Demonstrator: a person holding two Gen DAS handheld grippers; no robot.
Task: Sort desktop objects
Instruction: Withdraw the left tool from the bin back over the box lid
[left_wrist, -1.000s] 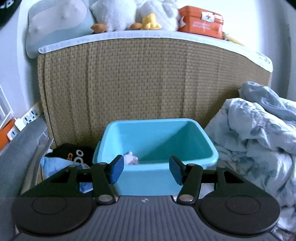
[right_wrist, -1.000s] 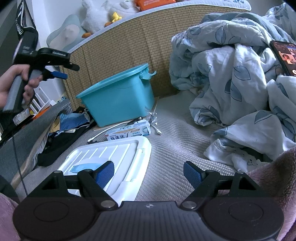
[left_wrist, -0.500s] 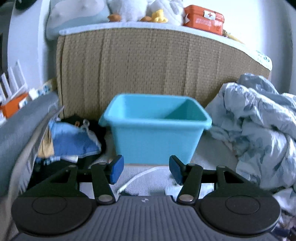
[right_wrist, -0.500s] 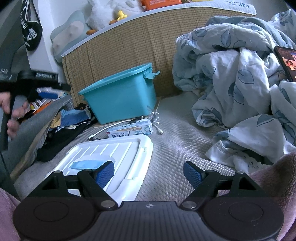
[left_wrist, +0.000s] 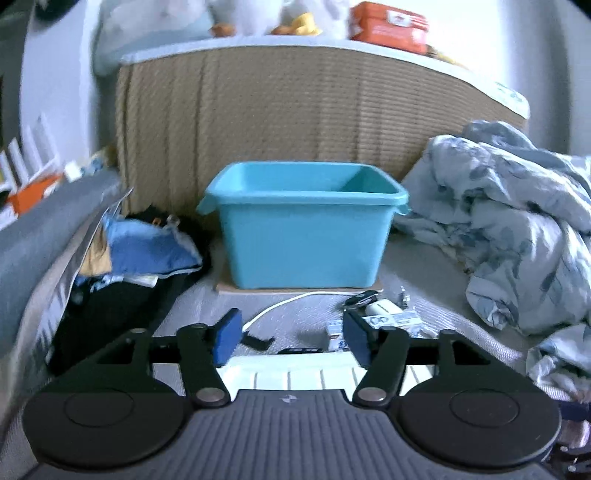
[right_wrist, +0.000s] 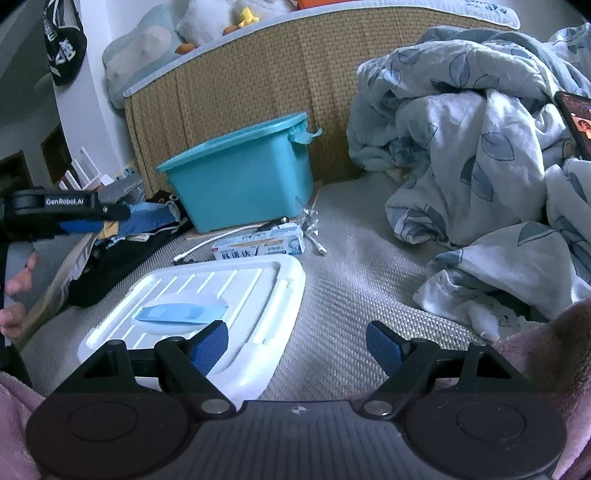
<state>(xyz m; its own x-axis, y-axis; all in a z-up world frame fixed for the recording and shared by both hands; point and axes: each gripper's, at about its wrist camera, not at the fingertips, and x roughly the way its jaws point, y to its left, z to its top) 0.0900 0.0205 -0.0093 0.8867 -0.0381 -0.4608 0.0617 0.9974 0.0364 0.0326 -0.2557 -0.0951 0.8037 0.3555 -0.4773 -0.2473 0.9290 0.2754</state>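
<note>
A teal plastic bin (left_wrist: 306, 229) (right_wrist: 240, 181) stands against a woven headboard. In front of it lie a toothpaste box (right_wrist: 258, 247) (left_wrist: 391, 319), a white cable (left_wrist: 280, 306) (right_wrist: 207, 245), a black pen (right_wrist: 273, 222) and a crumpled clear wrapper (right_wrist: 309, 218). A white lid with a blue handle (right_wrist: 199, 314) lies nearer; its edge shows in the left wrist view (left_wrist: 314, 373). My left gripper (left_wrist: 290, 341) is open and empty, low over the lid's far edge; it also shows in the right wrist view (right_wrist: 74, 218). My right gripper (right_wrist: 297, 347) is open and empty at the lid's near right corner.
A crumpled blue-and-white duvet (right_wrist: 480, 166) (left_wrist: 517, 236) fills the right side, with a phone (right_wrist: 576, 122) on it. Dark and blue clothes (left_wrist: 140, 254) (right_wrist: 125, 236) lie left of the bin. Plush toys and an orange first-aid case (left_wrist: 388, 22) sit on the headboard.
My left gripper has dropped from above the bin and pulled back, and is now low in front of it over the lid's edge. The right gripper has hardly moved.
</note>
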